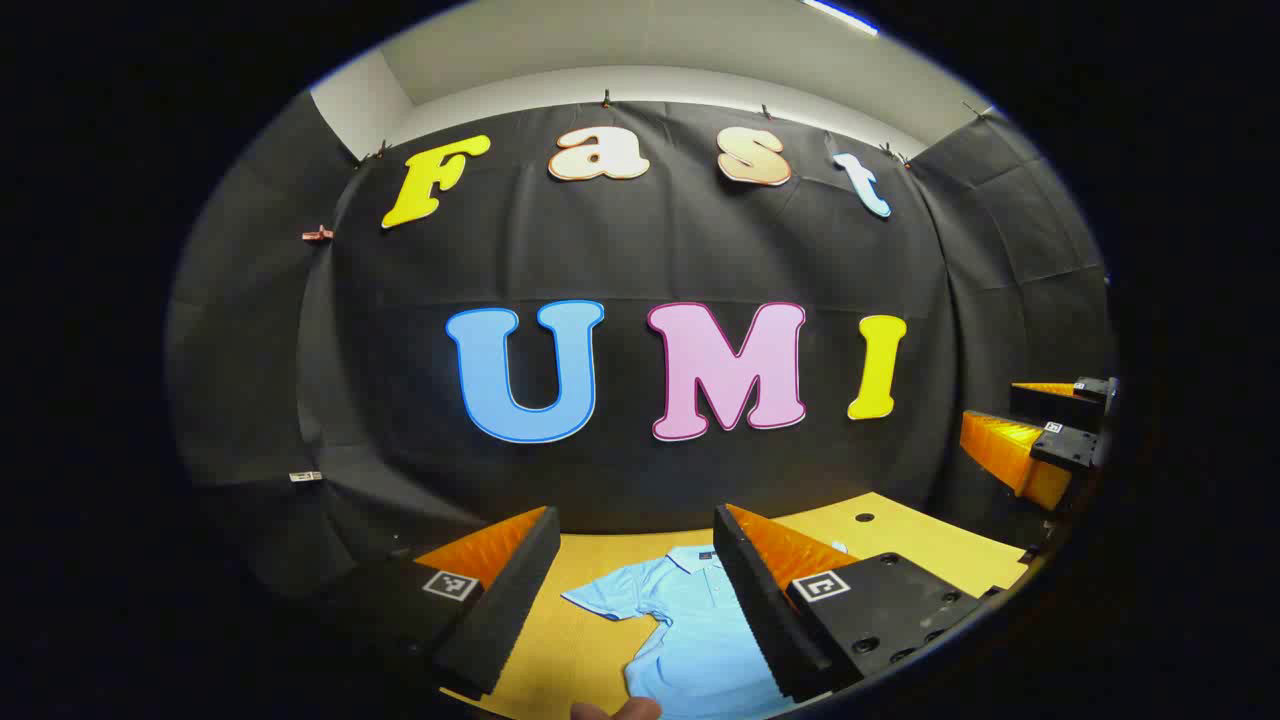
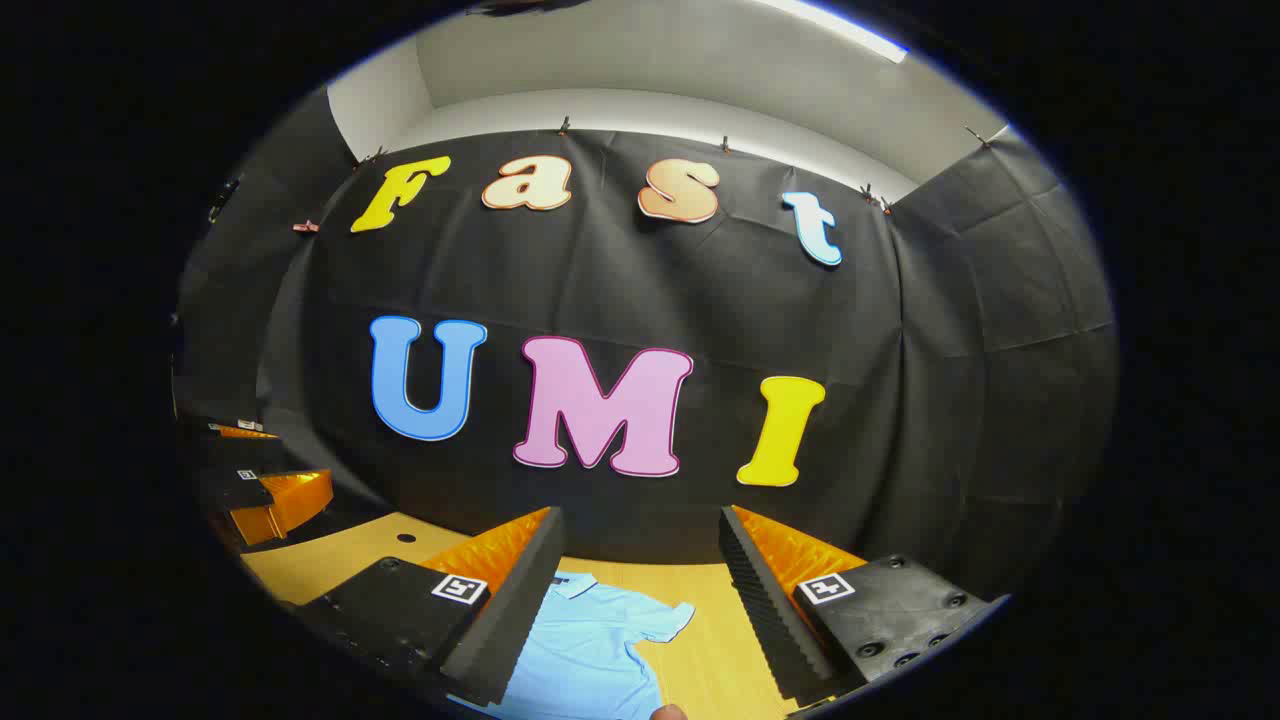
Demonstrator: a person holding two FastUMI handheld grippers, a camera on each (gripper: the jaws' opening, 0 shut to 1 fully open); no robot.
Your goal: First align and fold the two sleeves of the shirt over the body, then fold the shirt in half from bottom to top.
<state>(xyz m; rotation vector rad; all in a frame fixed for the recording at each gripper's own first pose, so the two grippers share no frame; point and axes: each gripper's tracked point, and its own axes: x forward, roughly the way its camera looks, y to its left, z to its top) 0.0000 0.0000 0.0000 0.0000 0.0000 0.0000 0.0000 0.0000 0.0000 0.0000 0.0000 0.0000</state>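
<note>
You have one light blue shirt (image 1: pixel 690 630), lying flat below and ahead of your jaws; it has two short sleeves, one spread out between the left gripper's (image 1: pixel 640 590) fingers, one between the right gripper's (image 2: pixel 640 590) fingers; it has one collar at its far end; you hold two grippers, each with two fingers standing apart; one wooden table (image 1: pixel 900 540) lies under the jaws, with one small dark hole (image 1: pixel 865 518) beyond the left gripper's right-hand finger.

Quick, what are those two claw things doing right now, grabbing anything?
Left gripper: open, holding nothing, above the blue shirt.
Right gripper: open, holding nothing, above the same shirt.
</note>
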